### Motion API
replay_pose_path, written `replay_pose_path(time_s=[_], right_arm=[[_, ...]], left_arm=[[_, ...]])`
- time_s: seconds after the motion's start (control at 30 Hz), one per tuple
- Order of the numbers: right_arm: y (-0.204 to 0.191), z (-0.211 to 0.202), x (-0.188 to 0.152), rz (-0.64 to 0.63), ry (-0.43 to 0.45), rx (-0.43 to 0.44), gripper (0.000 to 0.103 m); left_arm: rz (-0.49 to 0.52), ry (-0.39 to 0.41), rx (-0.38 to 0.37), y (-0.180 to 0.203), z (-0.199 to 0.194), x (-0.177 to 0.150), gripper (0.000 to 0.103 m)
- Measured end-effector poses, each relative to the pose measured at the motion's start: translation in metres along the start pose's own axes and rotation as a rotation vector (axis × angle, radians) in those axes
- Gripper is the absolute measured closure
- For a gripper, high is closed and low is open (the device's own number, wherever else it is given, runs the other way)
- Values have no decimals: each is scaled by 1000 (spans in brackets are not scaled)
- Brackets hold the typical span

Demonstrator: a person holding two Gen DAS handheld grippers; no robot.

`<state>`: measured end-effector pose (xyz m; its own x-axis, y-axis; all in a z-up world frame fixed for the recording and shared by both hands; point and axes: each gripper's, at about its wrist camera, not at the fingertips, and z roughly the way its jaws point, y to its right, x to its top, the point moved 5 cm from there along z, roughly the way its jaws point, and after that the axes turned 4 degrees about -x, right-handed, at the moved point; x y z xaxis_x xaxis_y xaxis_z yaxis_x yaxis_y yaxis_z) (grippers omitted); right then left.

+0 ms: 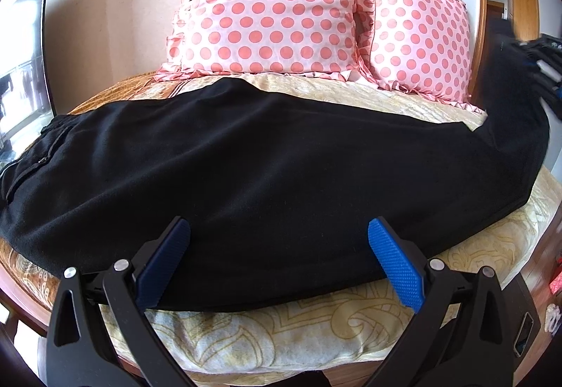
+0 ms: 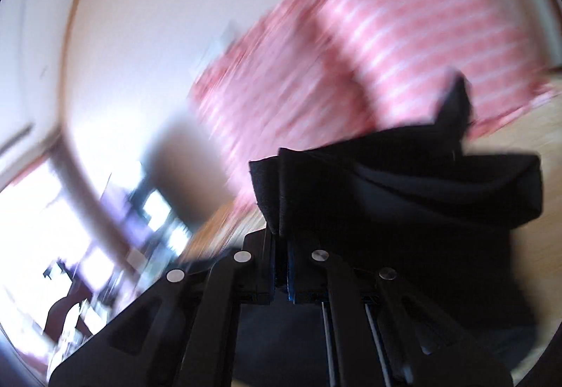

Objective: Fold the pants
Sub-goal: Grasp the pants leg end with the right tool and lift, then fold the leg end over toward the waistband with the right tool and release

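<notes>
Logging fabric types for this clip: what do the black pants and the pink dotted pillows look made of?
Black pants: matte, slightly fuzzy surface with no sheen, likely fleece or brushed cotton knit. Pink pillows with darker dots: smooth cloth with a faint sheen and frilled edges, perhaps satin or polyester; the look leaves it open.

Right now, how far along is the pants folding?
Done: the black pants lie lengthwise across the bed, waistband at left, apparently already doubled leg on leg. In hand: the right gripper is shut on the cuff end and has it lifted off the bed at right. The left gripper is open over the near edge. Left: bringing the cuffs over to the waistband and flattening.
</notes>
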<state>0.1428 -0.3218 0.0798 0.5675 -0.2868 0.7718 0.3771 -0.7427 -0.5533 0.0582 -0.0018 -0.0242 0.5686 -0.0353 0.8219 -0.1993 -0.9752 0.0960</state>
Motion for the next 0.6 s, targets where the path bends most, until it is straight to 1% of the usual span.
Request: replay_pose_path(time_s=[0.03,0.07,0.13,0.17,0.23,0.27,0.33,0.37,0.43,0.53,0.57,0.6], right_arm=[[-12,22,-17,-23,-70,27,98],[-21,47,-42,-49,-159,36,98],[-26,76,-74,-64,-268,11,98],[-23,89,-91,-50,-317,-9,98],[-21,93,-100,-25,-335,2,98],[-22,92,-100,-26,-325,-1,98],[-23,88,-90,-28,-290,1,98],[-25,83,-82,-11,-255,14,98],[-33,84,-82,-15,-232,26,98],[-50,103,-101,-129,-341,-18,98],[-53,108,-105,-144,-345,-25,98],[-55,107,-105,-154,-330,-25,98]], left_arm=[[-6,1,-4,-1,0,0,2],[-14,2,-8,-1,0,1,2],[-22,2,-14,-1,0,1,2],[-26,3,-19,-2,0,2,2],[-33,6,-27,-2,-1,1,2],[-38,8,-32,-2,-1,1,2],[-44,10,-36,-2,-2,1,2],[-47,10,-37,-2,-2,2,2],[-49,12,-35,-2,-1,1,2],[-39,10,-22,1,0,1,2],[-37,9,-18,1,-1,1,2],[-35,7,-17,2,-1,0,2]])
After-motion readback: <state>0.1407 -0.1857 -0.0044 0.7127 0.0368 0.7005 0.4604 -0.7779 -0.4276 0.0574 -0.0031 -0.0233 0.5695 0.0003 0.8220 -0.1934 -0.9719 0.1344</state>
